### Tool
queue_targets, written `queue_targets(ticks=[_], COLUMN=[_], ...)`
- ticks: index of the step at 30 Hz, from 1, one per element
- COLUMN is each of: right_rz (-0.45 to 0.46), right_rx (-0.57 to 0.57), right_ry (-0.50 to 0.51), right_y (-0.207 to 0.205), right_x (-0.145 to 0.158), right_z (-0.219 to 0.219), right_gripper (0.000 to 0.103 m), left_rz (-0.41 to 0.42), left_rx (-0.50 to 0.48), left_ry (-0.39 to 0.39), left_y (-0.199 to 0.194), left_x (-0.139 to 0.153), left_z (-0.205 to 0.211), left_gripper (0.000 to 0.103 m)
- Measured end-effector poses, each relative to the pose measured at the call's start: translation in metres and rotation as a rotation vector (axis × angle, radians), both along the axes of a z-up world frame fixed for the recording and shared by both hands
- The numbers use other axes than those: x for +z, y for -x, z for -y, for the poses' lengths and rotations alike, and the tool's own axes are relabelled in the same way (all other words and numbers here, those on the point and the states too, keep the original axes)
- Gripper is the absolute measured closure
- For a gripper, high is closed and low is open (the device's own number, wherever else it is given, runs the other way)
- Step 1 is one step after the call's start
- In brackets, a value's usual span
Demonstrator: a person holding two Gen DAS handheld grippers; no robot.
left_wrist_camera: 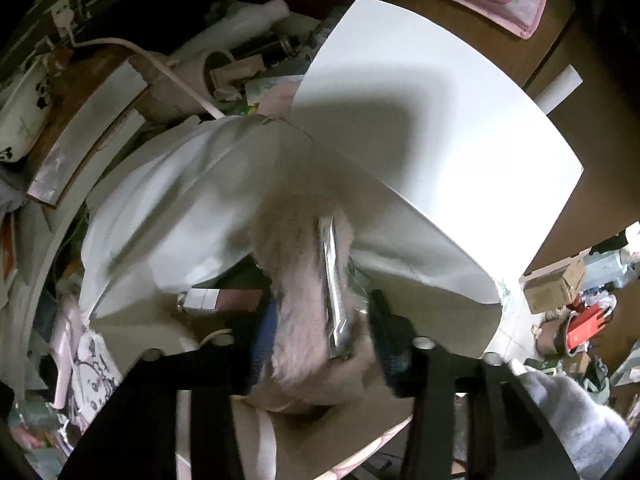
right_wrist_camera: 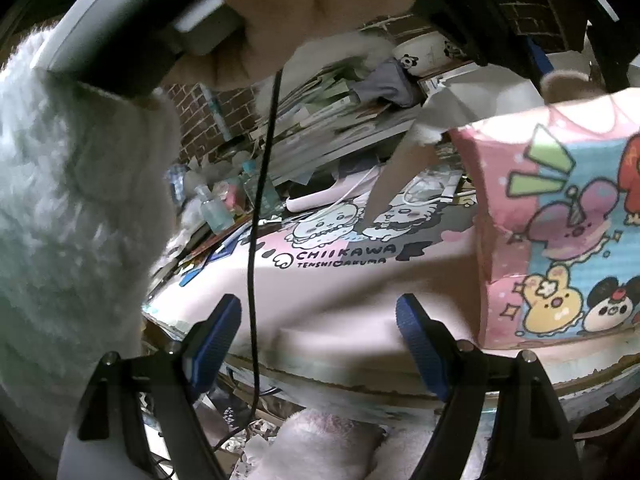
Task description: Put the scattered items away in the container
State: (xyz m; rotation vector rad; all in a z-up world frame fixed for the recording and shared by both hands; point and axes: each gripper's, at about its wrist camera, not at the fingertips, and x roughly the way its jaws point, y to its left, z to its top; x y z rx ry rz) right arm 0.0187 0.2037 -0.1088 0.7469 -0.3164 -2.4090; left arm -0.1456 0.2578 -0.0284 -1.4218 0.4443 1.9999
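Observation:
In the left wrist view I look steeply down into the mouth of a paper bag with a white inside. A fluffy pink hair clip with a silver metal bar hangs between the blue pads of my left gripper. The jaws stand open around it, the fur brushing both pads. A pink and white box lies deeper in the bag. The right wrist view shows the bag's pink cartoon-printed outside at the right. My right gripper is open over the pink desk mat, nothing between its fingers.
A hand in a fluffy pale sleeve holds the left gripper at the top of the right wrist view; a black cable hangs from it. Bottles, papers and a pink case crowd the desk's back. More clutter rings the bag.

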Motion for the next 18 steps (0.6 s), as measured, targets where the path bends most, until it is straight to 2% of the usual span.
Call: queue_targets(ticks=[2,6,8,10,13,15,18], right_rz=[0.006,0.019,0.018,0.016,0.011,0.017,0.021], right_rx=[-0.004,-0.013,-0.016,-0.019,-0.048,-0.078,-0.132], right_ry=[-0.001,0.005,0.005,-0.002,-0.019,-0.029,-0.038], right_y=[0.002,0.007,0.008,0.009,0.010,0.012,0.013], right_x=[-0.001,-0.002,-0.002,-0.002,-0.003,-0.004,-0.005], right_z=[-0.001,-0.001,-0.001,0.000,0.000,-0.001,-0.009], right_gripper=[0.025,0.025,0.025,0.025,0.025,0.025,0.026], left_rz=[-0.029,-0.079,-0.127,-0.204,-0.346,-0.421,-0.491], left_rx=[0.000,0.005,0.021,0.046,0.107,0.152,0.220], left_ry=[0.005,-0.047,-0.073,-0.092,-0.084,-0.070,-0.083], left_y=[-0.003,-0.012,-0.019,-0.031,-0.050,-0.061,-0.080], left_x=[0.003,0.022,0.035,0.050,0.064,0.070,0.071], left_z=[0.001,0.013,0.023,0.040,0.065,0.077,0.104], left_gripper=[0.034,0.027,0.019,0.018,0.012,0.011,0.011])
